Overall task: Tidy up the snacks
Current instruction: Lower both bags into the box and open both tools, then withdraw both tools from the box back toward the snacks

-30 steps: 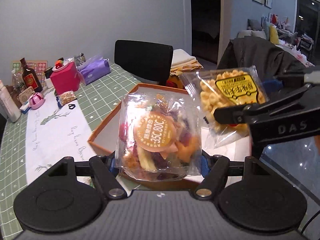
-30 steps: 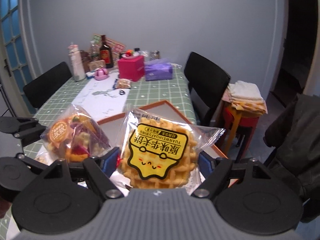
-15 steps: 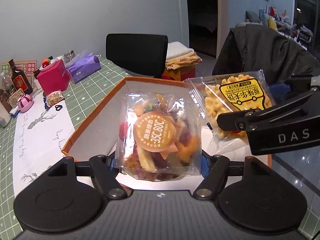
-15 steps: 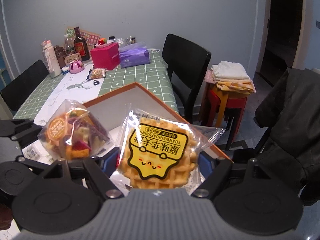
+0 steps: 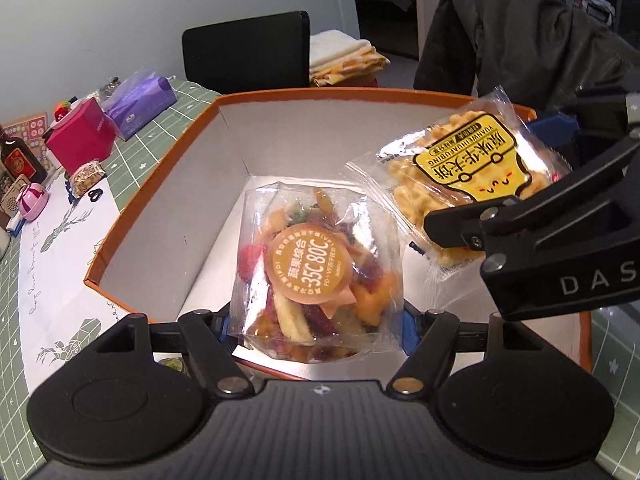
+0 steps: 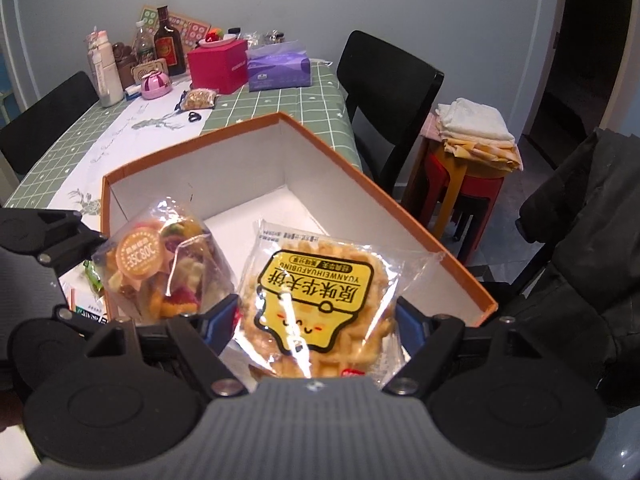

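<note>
Left wrist view: the left gripper (image 5: pixel 316 322) pinches the dried fruit bag (image 5: pixel 316 268) over the orange box (image 5: pixel 160 184), which looks empty.

Right wrist view: the right gripper (image 6: pixel 316 320) pinches the waffle packet (image 6: pixel 320 300) above the same box. Both snacks are not yet released; lowering remains.

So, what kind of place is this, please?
Probably a home dining room: a table with a green checked tablecloth, black chairs, and a tissue pack beside bottles.

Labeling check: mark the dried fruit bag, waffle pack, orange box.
dried fruit bag (image 5: pixel 310 270), left wrist view, round orange label
waffle pack (image 6: pixel 320 300), right wrist view, yellow label
orange box (image 6: pixel 332 152), right wrist view, far rim
</note>
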Tool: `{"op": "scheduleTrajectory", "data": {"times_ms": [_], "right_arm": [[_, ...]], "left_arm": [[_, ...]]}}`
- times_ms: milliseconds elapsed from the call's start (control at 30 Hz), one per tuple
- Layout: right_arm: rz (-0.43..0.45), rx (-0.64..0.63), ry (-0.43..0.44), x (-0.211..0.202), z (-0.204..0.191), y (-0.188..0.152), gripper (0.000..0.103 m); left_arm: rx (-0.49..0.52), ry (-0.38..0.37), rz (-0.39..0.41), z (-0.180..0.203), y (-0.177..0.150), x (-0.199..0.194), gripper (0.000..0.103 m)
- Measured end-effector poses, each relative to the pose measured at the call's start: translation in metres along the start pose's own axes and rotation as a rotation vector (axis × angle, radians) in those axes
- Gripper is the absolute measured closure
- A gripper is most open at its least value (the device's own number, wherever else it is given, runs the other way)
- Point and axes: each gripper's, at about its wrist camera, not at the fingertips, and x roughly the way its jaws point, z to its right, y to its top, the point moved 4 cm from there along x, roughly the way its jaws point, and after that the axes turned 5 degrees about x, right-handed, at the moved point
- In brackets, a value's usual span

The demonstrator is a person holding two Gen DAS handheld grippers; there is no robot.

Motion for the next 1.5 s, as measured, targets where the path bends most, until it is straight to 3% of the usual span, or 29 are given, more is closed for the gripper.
{"op": "scheduleTrajectory", "data": {"times_ms": [333,500,933,1500], "right_arm": [[-0.043,-0.021,-0.010,0.014,-0.001,-0.009,0.026],[-0.057,-0.058,-0.034,0.021,-0.001,-0.014,0.030],[-0.021,-0.026,-0.019,0.007,-0.001,-0.009,0.028],[0.067,0.020,0.013,-0.033,-0.006,0.002,0.028]], "left_arm": [[0.120,0.051,-0.048,0.014,-0.001,0.006,0.010],[0.101,0.045,-0.049,0.014,0.004,0.006,0.017],[0.027,0.040,-0.023,0.001,0.008,-0.005,0.017],[-0.040,0.053,0.052,-0.016,0.009,-0.056,0.017]]}}
